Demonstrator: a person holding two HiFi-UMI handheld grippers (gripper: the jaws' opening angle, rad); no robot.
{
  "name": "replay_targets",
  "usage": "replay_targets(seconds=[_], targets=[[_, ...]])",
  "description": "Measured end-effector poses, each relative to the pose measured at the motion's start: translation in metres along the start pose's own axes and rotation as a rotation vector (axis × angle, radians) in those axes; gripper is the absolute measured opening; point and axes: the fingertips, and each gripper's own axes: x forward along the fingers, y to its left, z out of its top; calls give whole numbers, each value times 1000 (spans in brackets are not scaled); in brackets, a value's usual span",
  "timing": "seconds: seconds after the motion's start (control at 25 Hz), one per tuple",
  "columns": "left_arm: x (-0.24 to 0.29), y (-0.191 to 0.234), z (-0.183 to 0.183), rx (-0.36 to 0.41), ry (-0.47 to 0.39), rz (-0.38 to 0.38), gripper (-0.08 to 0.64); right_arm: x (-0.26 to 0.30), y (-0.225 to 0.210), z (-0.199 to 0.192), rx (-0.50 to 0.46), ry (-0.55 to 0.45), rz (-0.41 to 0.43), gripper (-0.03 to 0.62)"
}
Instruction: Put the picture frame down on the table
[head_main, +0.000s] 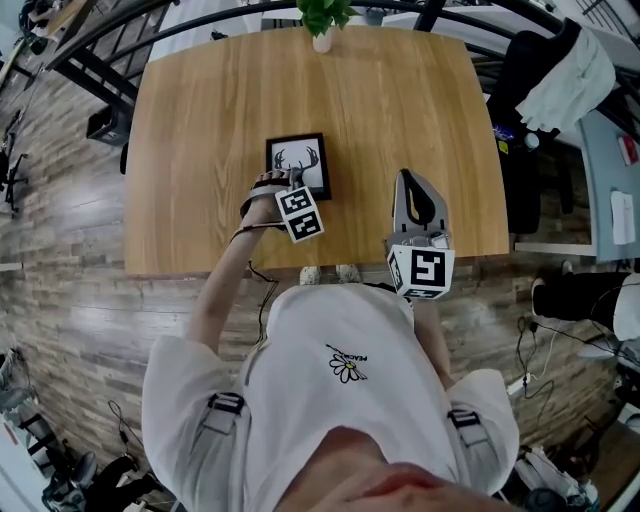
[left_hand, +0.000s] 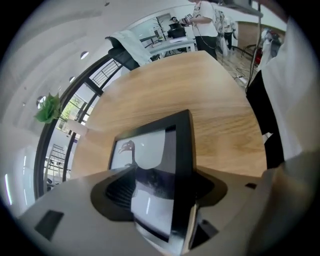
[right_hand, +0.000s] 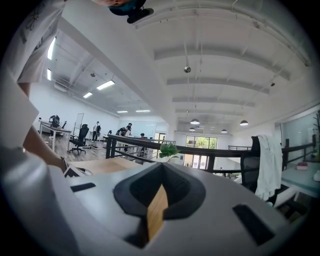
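The picture frame (head_main: 298, 165), black-edged and showing an antlered deer print, is facing up over the table (head_main: 400, 100). Its near edge is sitting between the fingers of the left gripper (head_main: 287, 183). In the left gripper view those fingers (left_hand: 117, 187) are clamping the frame from both sides, and the rest of it is stretching away past the fingertips above the wood. Whether its far edge is touching the tabletop cannot be told. The person's hand (head_main: 258, 200) is wrapping the gripper just behind the fingers.

Off to the right of those fingers, apart from the frame, the right gripper (head_main: 413, 182) is hovering over the near part of the table. Its fingers are pressed almost together, gripping nothing, with only a sliver of wood showing between them. Well beyond both sets of fingertips, a potted plant (head_main: 322, 20) is standing at the table's far edge.
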Motion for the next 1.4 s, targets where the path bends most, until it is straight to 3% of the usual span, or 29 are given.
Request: replay_targets(seconds=[0.16,0.36,0.52,1.2,1.4], targets=[[0,-10,-4,40,20,-128,331,1,4,-3,-8,10,12,11],[3,-19,-6,37,32,-236,351,7,11,-7,-10,22,32,11],[12,-28,-12,61,71,-248,356,10,20,-9,-32,27,48,11],[17,-30,-12,44,42,-347,360,6,32,-15,1,33,118,11],[17,-28,-13,3,54,-410,359,4,37,-19,10,47,135,11]])
